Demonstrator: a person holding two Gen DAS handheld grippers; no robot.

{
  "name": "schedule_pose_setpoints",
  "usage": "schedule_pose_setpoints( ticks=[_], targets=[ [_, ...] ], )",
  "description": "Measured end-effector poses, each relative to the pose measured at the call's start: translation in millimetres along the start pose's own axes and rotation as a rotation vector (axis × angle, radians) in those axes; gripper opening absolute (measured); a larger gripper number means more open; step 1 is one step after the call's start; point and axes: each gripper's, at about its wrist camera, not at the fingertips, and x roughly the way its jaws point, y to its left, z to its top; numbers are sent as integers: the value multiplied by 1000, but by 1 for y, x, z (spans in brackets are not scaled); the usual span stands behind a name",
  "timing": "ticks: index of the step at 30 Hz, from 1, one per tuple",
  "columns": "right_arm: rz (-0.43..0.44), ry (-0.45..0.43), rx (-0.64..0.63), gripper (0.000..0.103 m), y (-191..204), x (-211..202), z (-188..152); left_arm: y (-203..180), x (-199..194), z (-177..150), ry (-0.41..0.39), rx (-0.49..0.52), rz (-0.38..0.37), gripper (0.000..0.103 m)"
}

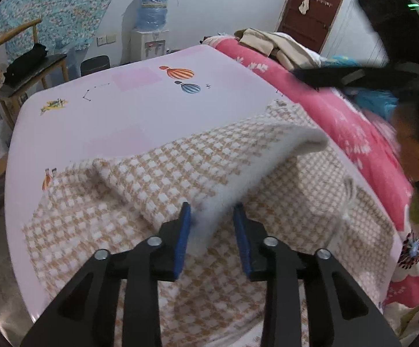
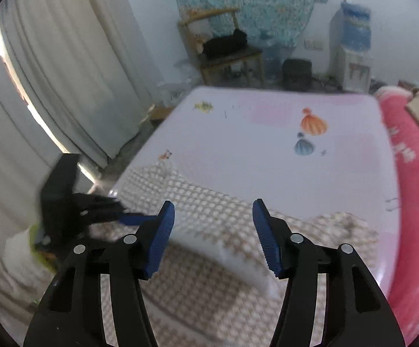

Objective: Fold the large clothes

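Note:
A large beige-and-white houndstooth garment (image 1: 157, 179) lies on the pink table (image 1: 117, 115). One part is folded over and shows its white lining (image 1: 238, 179). My left gripper (image 1: 212, 214) is open, and the white lining edge of the raised fold lies between its blue pads. My right gripper (image 2: 213, 217) is open and empty above the garment (image 2: 209, 202), whose white folded edge (image 2: 238, 257) lies below it. The left gripper also shows, blurred, at the left of the right wrist view (image 2: 128, 217). The right gripper is a blurred dark shape at the right of the left wrist view (image 1: 339, 78).
A pink flowered blanket (image 1: 339, 115) with beige clothes (image 1: 267, 43) runs along the table's right side. A wooden chair (image 2: 226, 49), a water dispenser (image 1: 151, 29), white curtains (image 2: 65, 72) and a brown door (image 1: 310, 8) stand around the room.

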Motion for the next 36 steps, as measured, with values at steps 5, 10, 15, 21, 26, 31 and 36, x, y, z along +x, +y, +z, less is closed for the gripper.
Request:
schedule_pose_setpoints(
  ticks=[5, 10, 15, 21, 26, 31, 36],
  targets=[
    [-9, 162, 68, 26, -24, 65, -42, 8, -27, -17, -38, -40, -84, 34],
    [-32, 138, 30, 26, -21, 55, -59, 15, -45, 11, -126, -126, -187, 34],
    [-81, 81, 18, 26, -21, 26, -41, 23, 14, 52, -33, -160, -17, 34],
    [-209, 85, -3, 26, -50, 64, -12, 38, 61, 51, 32, -200, 56, 34],
    [-213, 82, -63, 26, -60, 52, -32, 43, 51, 29, 27, -186, 61, 34],
    [-254, 113, -19, 26, -77, 22, -49, 44, 35, 20, 9, -164, 67, 34],
    [-179, 39, -29, 28, -38, 6, -39, 23, 14, 19, -52, -105, -8, 34]
  ],
)
